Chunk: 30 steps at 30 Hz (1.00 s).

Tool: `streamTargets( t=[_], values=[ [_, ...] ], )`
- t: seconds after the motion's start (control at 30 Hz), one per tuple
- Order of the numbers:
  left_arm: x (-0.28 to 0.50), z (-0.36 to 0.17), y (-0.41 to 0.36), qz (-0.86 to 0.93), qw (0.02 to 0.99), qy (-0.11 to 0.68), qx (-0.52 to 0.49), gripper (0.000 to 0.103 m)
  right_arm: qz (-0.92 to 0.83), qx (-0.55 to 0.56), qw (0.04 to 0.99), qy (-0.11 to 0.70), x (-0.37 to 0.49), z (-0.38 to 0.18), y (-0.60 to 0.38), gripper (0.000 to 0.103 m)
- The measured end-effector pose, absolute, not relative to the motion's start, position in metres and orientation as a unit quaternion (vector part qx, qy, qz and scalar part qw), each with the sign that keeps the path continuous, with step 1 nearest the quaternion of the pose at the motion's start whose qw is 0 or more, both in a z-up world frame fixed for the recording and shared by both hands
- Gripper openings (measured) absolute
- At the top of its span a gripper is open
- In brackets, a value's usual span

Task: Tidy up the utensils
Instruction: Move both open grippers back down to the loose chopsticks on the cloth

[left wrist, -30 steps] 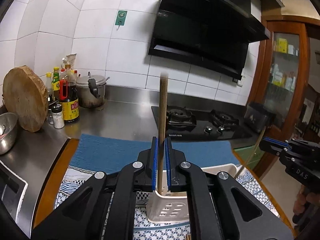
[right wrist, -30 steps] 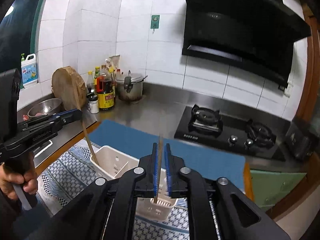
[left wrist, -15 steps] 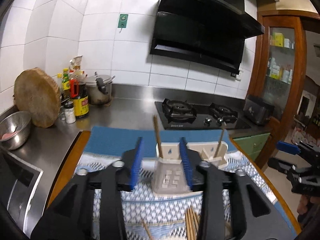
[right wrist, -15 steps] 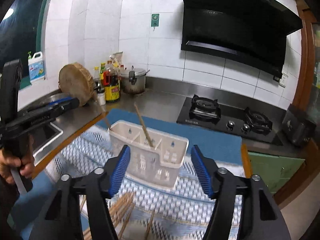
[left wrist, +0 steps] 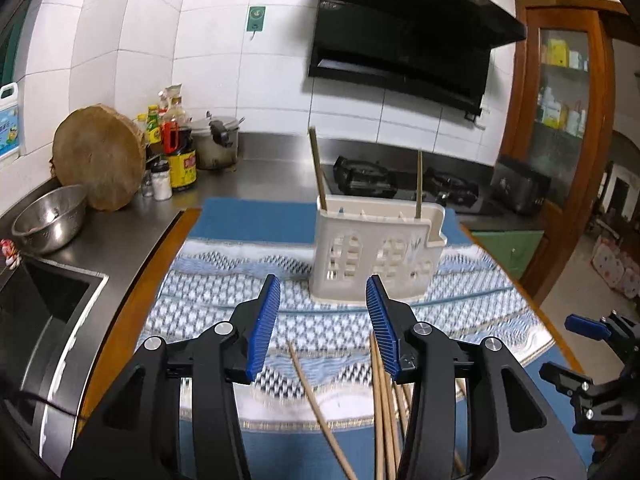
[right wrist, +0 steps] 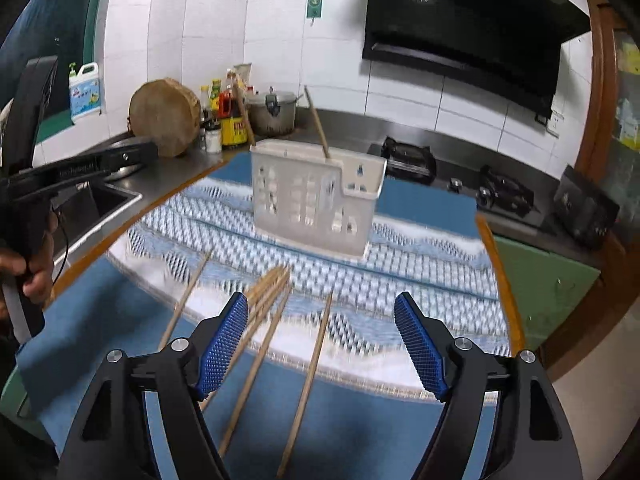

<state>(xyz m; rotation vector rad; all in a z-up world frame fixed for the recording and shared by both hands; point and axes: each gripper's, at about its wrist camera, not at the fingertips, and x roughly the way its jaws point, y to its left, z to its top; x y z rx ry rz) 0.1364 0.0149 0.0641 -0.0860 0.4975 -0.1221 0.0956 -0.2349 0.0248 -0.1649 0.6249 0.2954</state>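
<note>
Both grippers empty, jaws apart. Left gripper (left wrist: 322,320) has just been opening, nothing between its blue pads (left wrist: 264,322); right gripper (right wrist: 320,346) also just been opening and stands wider, pads clear of the sticks below.

White slotted utensil caddy (left wrist: 376,256) stands upright on the patterned blue-white cloth (left wrist: 224,304), toward the table's far edge, stove side. 2 chopsticks stand in it: 1 (left wrist: 318,168) leaning at its left end, 1 (left wrist: 418,184) near upright toward its right end.

Loose chopsticks (right wrist: 260,312) lie flat on the cloth and blue mat (right wrist: 360,432) at the table's near edge, well apart from the caddy: a bunch under the right gripper's left finger, singles beside it.

Left hand (right wrist: 28,272) grips its gripper's handle at the table's left edge.
</note>
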Motion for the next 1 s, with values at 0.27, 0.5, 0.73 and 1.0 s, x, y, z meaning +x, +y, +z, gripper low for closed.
streamTargets(
  t=[0.27,0.5,0.73,1.0],
  values=[
    [0.126,0.034,0.015,-0.046,0.957,0.281,-0.050,0.046,0.130,-0.070,0.930,0.336,0.077,-0.009,-0.237,0.073],
    [0.126,0.022,0.012,-0.032,0.954,0.295,-0.044,0.046,0.125,-0.051,0.929,0.345,0.077,-0.015,-0.248,0.073],
    [0.123,0.009,0.010,-0.007,0.946,0.320,-0.048,0.046,0.124,-0.062,0.924,0.355,0.077,-0.028,-0.245,0.073],
    [0.112,-0.005,0.013,0.015,0.941,0.332,-0.055,0.046,0.126,-0.050,0.920,0.368,0.080,-0.039,-0.247,0.073]
  ],
)
